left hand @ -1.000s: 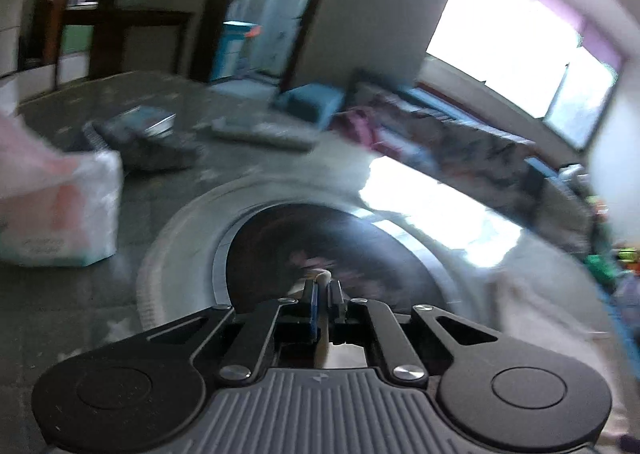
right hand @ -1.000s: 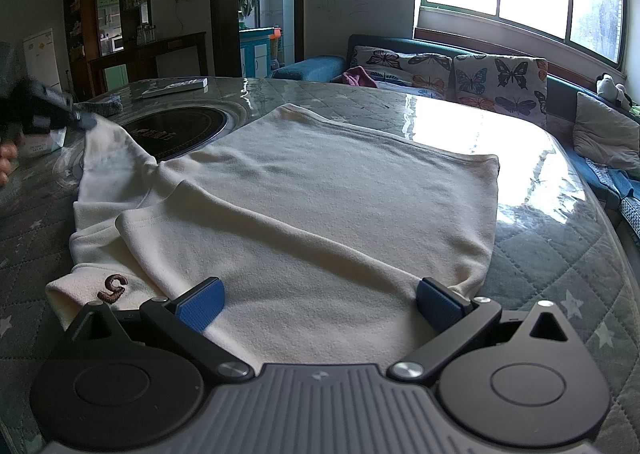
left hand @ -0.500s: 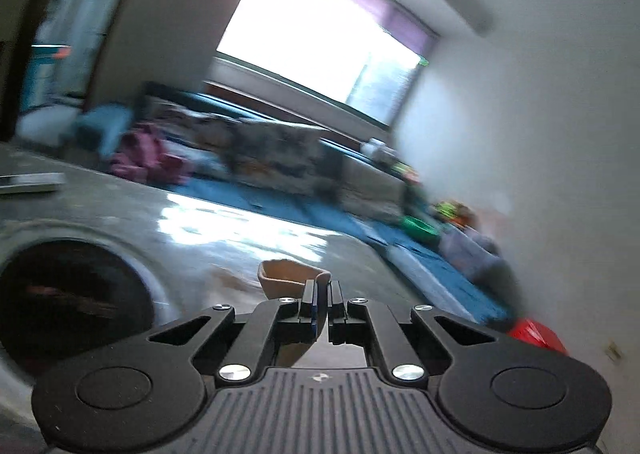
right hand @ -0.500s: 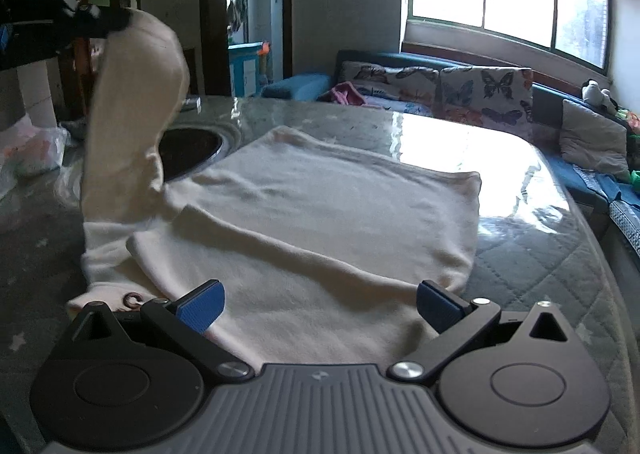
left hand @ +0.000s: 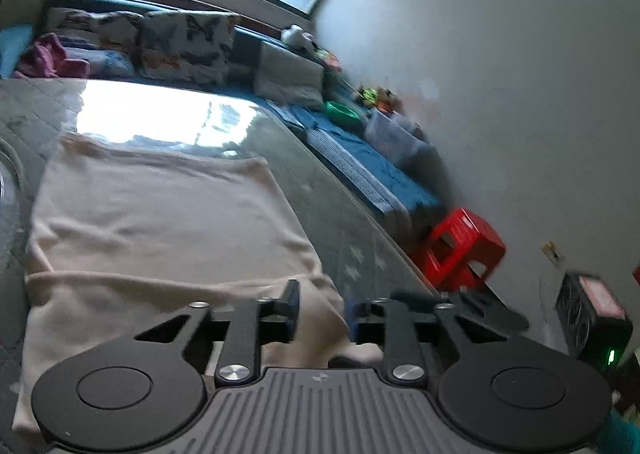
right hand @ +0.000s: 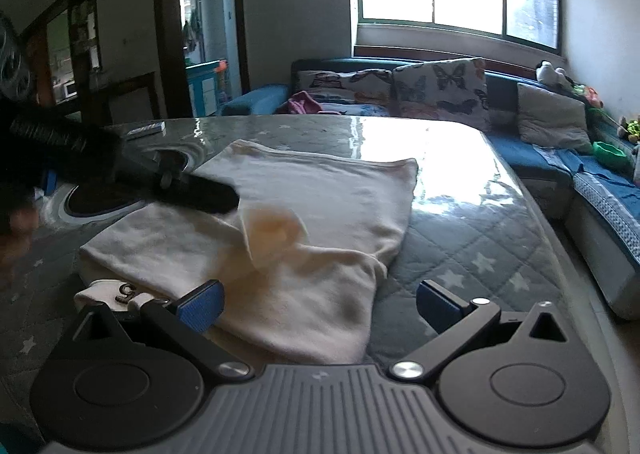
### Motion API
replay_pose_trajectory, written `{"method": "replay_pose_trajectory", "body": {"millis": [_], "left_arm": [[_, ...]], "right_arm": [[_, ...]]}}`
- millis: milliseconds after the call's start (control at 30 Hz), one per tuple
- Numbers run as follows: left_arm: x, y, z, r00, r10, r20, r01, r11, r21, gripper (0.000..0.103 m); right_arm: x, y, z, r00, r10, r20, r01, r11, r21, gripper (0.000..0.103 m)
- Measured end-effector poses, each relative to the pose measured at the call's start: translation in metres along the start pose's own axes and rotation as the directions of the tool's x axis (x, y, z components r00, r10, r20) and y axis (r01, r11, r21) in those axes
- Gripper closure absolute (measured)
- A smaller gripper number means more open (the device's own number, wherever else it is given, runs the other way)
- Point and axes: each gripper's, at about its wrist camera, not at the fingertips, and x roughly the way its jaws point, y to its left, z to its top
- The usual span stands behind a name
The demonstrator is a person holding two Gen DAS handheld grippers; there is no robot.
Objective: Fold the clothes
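Folding: a cream shirt [right hand: 320, 189] is being folded on a grey quilted table [right hand: 480, 238]; this looks like the sleeve step.
Shirt: it lies flat in the middle of the table, and one sleeve [right hand: 276, 232] is laid across the body toward the near right corner.
Left gripper [left hand: 322, 312]: its jaws are parted, with the sleeve end lying loose between them. The cloth does not seem to be pinched now.
Right gripper [right hand: 318, 300]: it is wide open and nothing is held. It hangs over the near edge of the shirt.
Doing it well: the sleeve should be left flat, not bunched. The bump in the cloth should be patted smooth before the next fold is made.
Watch out: the loose sleeve could be dragged along if the left gripper is pulled away fast.
Next, as a guess: the near edge could be taken at both corners and folded over.
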Motion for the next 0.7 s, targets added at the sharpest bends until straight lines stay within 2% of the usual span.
{"method": "replay_pose_trajectory", "body": {"millis": [133,200,233,267,367,467,500,533,700], "left_arm": [[-0.02,0.025,0.003,0.995,0.095,0.043,-0.095,0.995,0.01,0.067],[-0.025,0.04,0.005,0.986,0.157,0.053,-0.157,0.988,0.008,0.067],[-0.028,0.049,0.004,0.979,0.199,0.052,-0.199,0.98,-0.001,0.069],[-0.033,0.056,0.001,0.974,0.223,0.049,-0.223,0.975,-0.007,0.069],[-0.041,0.079,-0.005,0.959,0.284,0.027,-0.283,0.959,-0.033,0.069],[-0.044,0.09,-0.01,0.945,0.326,0.015,-0.326,0.945,-0.027,0.073],[-0.044,0.091,-0.011,0.941,0.339,0.012,-0.338,0.941,-0.023,0.076],[-0.045,0.093,-0.011,0.941,0.337,0.01,-0.337,0.941,-0.028,0.077],[-0.044,0.089,-0.005,0.942,0.334,0.03,-0.334,0.943,-0.001,0.077]], "right_arm": [[-0.006,0.001,0.006,1.0,0.01,0.009,-0.01,1.0,0.001,0.003],[-0.004,0.003,0.01,0.999,0.031,0.009,-0.031,0.999,0.011,0.011],[-0.001,0.005,0.011,0.999,0.047,0.007,-0.047,0.999,0.021,0.02],[0.002,0.006,0.013,0.998,0.062,0.005,-0.063,0.998,0.03,0.028],[0.013,0.014,0.018,0.995,0.104,0.002,-0.104,0.994,0.044,0.042],[0.026,0.023,0.022,0.992,0.126,-0.012,-0.126,0.992,0.025,0.052],[0.03,0.025,0.023,0.991,0.132,-0.02,-0.132,0.991,0.022,0.053],[0.035,0.028,0.024,0.99,0.14,-0.031,-0.139,0.99,0.017,0.056],[0.056,0.031,0.022,0.99,0.115,-0.078,-0.117,0.993,-0.019,0.056]]}}
